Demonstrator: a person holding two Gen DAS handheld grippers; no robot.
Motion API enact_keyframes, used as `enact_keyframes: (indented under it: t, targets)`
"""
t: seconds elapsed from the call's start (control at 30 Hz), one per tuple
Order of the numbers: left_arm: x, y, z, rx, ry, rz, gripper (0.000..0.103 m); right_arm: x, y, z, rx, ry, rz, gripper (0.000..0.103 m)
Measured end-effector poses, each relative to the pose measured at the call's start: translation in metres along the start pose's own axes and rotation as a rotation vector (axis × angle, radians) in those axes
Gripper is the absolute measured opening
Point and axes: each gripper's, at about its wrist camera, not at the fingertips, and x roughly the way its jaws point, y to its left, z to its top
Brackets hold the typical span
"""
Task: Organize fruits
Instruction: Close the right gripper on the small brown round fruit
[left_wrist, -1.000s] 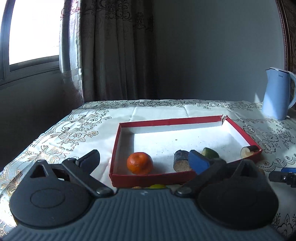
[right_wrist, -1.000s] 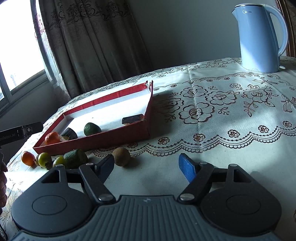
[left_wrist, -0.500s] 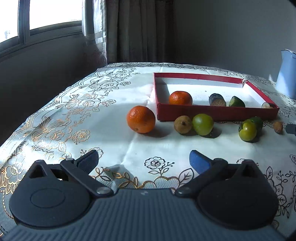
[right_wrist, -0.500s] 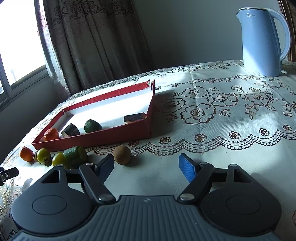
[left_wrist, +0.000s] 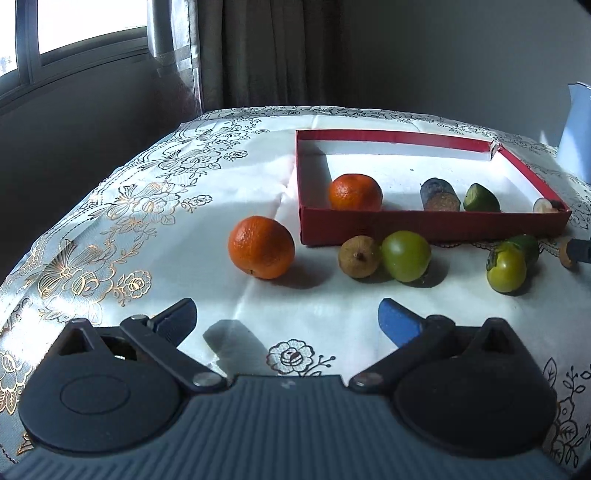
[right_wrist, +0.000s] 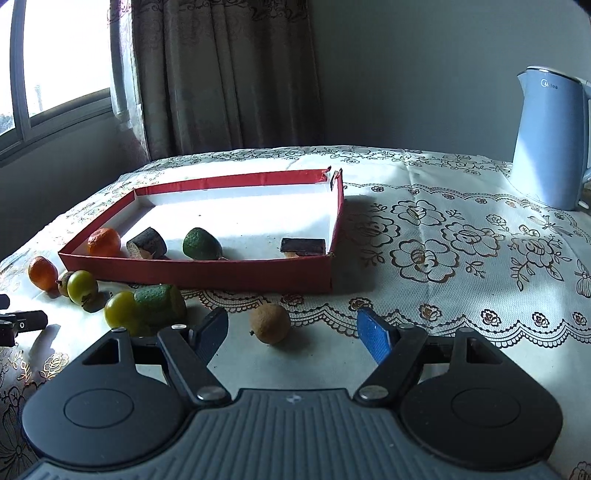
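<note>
Both tools are spread apart and empty. The left tool (left_wrist: 286, 317) faces a loose orange (left_wrist: 261, 247) on the tabletop (left_wrist: 184, 236), just left of the red tray (left_wrist: 424, 223). A glancing grip could roll it off the near-left edge.

The right tool (right_wrist: 291, 326) hovers near a small brown fruit (right_wrist: 269, 323).

Pulled back from over the red box (left_wrist: 432, 223); left gripper (left_wrist: 288, 321) now lower, nearer the loose orange (left_wrist: 261, 246).
</note>
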Motion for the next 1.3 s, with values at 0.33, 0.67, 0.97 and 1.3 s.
enact_keyframes:
  t: [0.33,0.67,0.97,1.3]
  targets:
    - [0.012,0.003,0.004,-0.025,0.024,-0.042,0.103,0.019,0.008,0.002,-0.064,0.049,0.003,0.041]
    - [0.012,0.003,0.003,-0.024,0.024,-0.040,0.103,0.018,0.012,0.000,-0.079,0.056,0.030,0.025]
    - [0.012,0.003,0.003,-0.023,0.023,-0.041,0.103,0.017,0.013,-0.001,-0.071,0.050,0.029,0.024]
    - [0.012,0.003,0.003,-0.024,0.023,-0.040,0.103,-0.002,0.024,0.030,-0.094,-0.060,0.043,0.024]
